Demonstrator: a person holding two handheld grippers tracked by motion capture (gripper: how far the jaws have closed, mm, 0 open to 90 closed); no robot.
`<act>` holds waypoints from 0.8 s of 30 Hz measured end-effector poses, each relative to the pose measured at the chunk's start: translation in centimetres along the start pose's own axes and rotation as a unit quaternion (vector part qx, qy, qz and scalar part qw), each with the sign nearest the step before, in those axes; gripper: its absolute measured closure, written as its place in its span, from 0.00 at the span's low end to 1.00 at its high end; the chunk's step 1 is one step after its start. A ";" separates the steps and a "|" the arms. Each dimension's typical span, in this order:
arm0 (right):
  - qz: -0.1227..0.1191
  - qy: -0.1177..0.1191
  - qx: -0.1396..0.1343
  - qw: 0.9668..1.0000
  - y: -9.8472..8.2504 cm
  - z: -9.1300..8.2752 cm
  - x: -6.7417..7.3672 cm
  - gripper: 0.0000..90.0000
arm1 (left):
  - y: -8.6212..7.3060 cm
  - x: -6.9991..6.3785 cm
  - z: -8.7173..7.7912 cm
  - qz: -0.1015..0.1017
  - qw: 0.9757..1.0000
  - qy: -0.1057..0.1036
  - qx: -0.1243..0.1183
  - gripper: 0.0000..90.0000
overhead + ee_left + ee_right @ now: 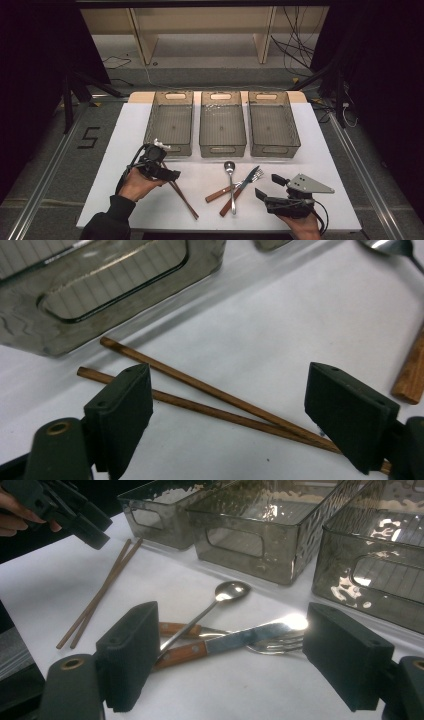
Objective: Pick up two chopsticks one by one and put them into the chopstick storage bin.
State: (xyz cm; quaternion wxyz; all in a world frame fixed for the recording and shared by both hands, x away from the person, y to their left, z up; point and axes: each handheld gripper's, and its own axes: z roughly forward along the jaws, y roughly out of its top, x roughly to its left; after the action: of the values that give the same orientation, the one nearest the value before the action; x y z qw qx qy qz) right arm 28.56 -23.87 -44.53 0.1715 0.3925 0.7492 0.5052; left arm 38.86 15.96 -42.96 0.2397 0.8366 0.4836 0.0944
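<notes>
- Chopsticks [181,193], a thin wooden pair, lie on the white table [125,150] just in front of the left-hand grey bin [170,122].
- Left gripper [227,402] hovers over them, jaws spread wide, nothing clamped.
- Right gripper [230,655] rests released near the spoon [230,180], knife [240,190] and fork [235,186].

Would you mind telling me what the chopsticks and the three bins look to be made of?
The chopsticks look like brown wood or bamboo, matte, with a faint grain. The bins look like smoky clear plastic, glossy: the table shows through their rippled walls, and highlights glint on them.
</notes>
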 end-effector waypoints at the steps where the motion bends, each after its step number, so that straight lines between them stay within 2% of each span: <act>1: 0.001 0.000 0.000 1.000 0.0 0.0 0.0 0.26 | 0.0 0.1 0.2 -0.002 1.000 -0.002 0.003 0.22; 8: 0.000 -0.001 0.003 1.000 0.0 0.1 0.0 0.26 | 0.0 0.1 1.0 -0.010 0.999 0.002 0.030 0.23; 11: 0.000 -0.001 0.004 1.000 0.0 0.1 0.0 0.26 | 0.1 0.1 1.2 -0.021 0.999 0.004 0.035 0.23; 24: 0.000 -0.002 0.004 1.000 0.0 0.1 0.1 0.26 | -0.1 0.0 2.0 -0.038 0.998 0.009 0.044 0.21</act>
State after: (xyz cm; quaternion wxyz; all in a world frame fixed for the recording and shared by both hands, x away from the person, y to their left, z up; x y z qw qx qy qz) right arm 28.56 -23.77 -44.59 0.1712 0.3937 0.7513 0.5012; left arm 39.56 15.37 -44.79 0.2017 0.8264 0.5210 0.0707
